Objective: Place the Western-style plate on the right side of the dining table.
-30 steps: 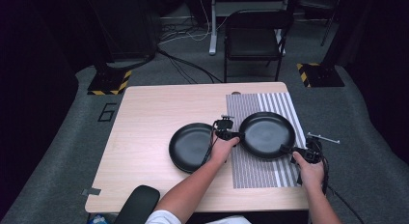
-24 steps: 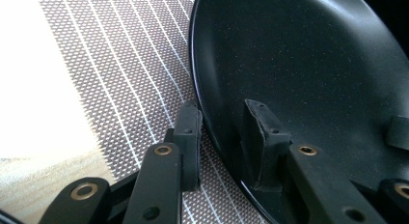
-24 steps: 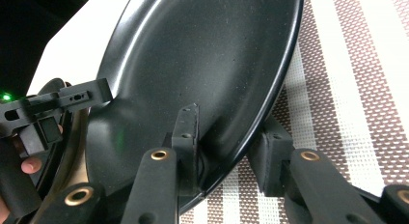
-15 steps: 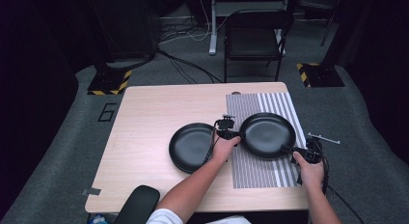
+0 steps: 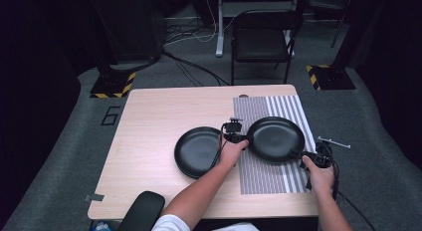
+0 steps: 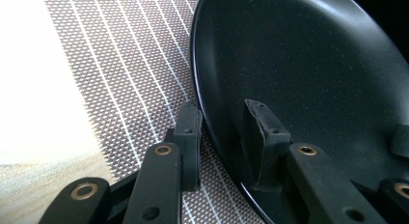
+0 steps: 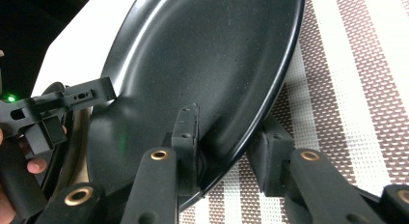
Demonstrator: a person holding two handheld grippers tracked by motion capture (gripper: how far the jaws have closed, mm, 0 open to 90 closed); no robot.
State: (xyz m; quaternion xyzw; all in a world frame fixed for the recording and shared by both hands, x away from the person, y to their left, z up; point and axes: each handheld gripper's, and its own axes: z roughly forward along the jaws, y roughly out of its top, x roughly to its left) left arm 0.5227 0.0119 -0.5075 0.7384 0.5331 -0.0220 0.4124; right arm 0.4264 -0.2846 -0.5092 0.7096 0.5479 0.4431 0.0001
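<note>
Two-handed grip on a round black plate [image 5: 275, 139], seen from above the person's side of the desk [image 5: 159, 116]. Nearest the person, the right claw [image 5: 298, 155] pinches the plate's near right rim, one jaw inside the dish and one beneath it, as the right gripper view confirms [image 7: 226, 151]. The left claw [image 5: 243, 138] bites the opposite, left rim in the same manner, one jaw over the inner slope and one under the edge [image 6: 222, 137]. The plate therefore lies between the two claws, its held diameter running from left to near right, over the striped placemat [image 5: 278, 178]; whether it rests on the mat or hangs just above it cannot be told. A second black plate [image 5: 196, 151] lies just beside the left hand [image 5: 230, 152], close to the held plate's left rim. Open wood extends to the left and far side; the desk's right edge runs near the right claw. Beyond stands a folding chair [image 5: 263, 42].
</note>
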